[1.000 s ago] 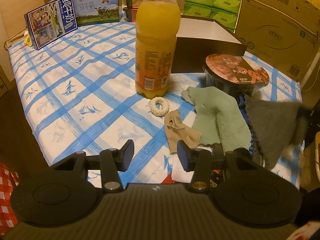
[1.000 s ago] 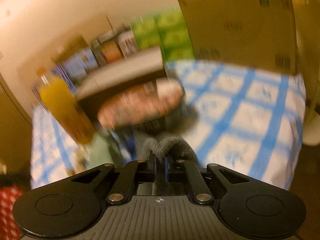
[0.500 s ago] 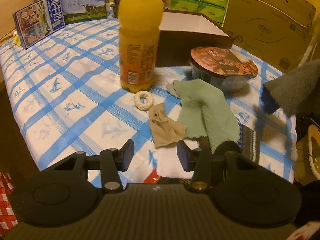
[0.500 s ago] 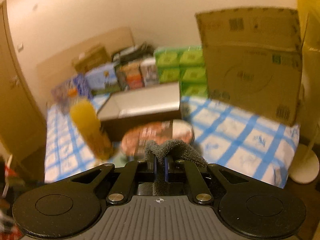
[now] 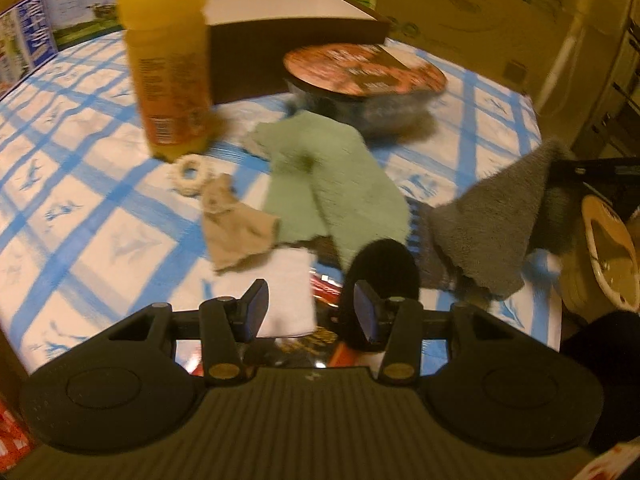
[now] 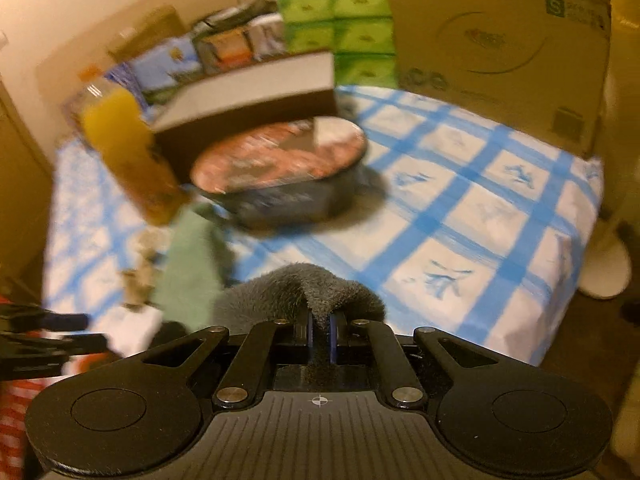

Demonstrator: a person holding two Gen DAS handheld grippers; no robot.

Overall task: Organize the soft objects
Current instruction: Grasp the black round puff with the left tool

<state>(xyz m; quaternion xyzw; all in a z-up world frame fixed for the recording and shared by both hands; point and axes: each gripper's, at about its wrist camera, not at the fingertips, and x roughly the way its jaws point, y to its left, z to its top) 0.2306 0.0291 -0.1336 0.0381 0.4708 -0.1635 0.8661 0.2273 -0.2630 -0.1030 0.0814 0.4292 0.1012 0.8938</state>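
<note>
**Gray cloth pinched in the right tongs, left tongs spread over the pile**

Gripping a fold of the gray cloth (image 6: 316,284), the right gripper (image 6: 319,330) has its two fingers pressed together on the fabric, which bunches up over the fingertips and drops down between them. In the left wrist view the same gray cloth (image 5: 496,216) hangs as a drooping sheet at the right side of the table, lifted off the blue checked tablecloth (image 5: 80,184).

The left gripper (image 5: 308,306) is spread wide and holds nothing. Between and just beyond its fingers lie a white folded cloth (image 5: 286,292) and a round black soft piece (image 5: 380,264), the black one touching the right-hand finger. Farther out sit a beige sock (image 5: 234,224), a light green towel (image 5: 328,184), and a small white ring-shaped scrunchie (image 5: 192,170); the sock overlaps the white cloth's far edge and lies just beside the green towel. A striped knit piece (image 5: 424,248) shows between the green towel and the hanging gray cloth.

Behind the pile stand an orange juice bottle (image 5: 168,52), a lidded instant-noodle bowl (image 5: 364,76), and a dark open box (image 5: 288,32).
</note>
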